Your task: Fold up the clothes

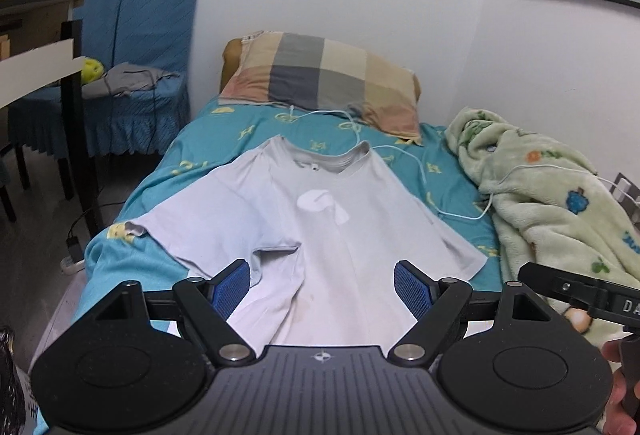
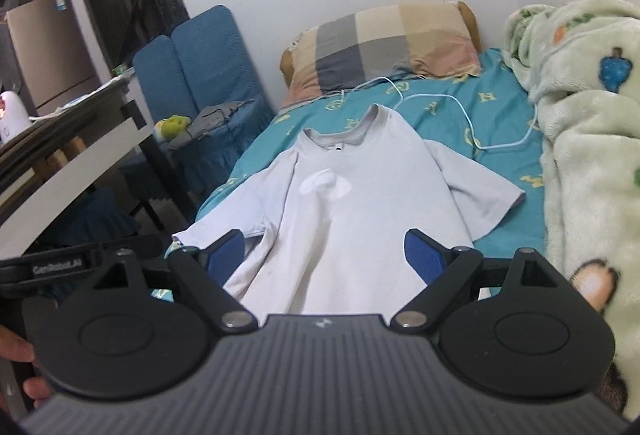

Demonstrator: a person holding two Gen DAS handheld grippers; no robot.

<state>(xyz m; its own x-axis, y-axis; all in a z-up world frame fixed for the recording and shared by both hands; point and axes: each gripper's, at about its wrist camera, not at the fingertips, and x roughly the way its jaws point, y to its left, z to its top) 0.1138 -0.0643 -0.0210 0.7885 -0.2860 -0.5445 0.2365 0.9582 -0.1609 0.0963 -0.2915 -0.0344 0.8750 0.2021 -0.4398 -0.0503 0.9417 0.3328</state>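
Note:
A pale lilac T-shirt (image 1: 320,235) with a white print lies spread face up on the teal bed sheet (image 1: 224,143), collar toward the pillow and both sleeves out. It also shows in the right wrist view (image 2: 352,203). My left gripper (image 1: 322,283) is open and empty, held above the shirt's lower half. My right gripper (image 2: 326,255) is open and empty, also above the shirt's lower half. The shirt's hem is hidden under the gripper bodies.
A checked pillow (image 1: 320,75) lies at the bed's head. A white cable (image 1: 420,171) runs across the sheet. A green fleece blanket (image 1: 552,195) is heaped along the right. A blue chair (image 1: 140,47) with clothes and a desk (image 1: 36,19) stand left of the bed.

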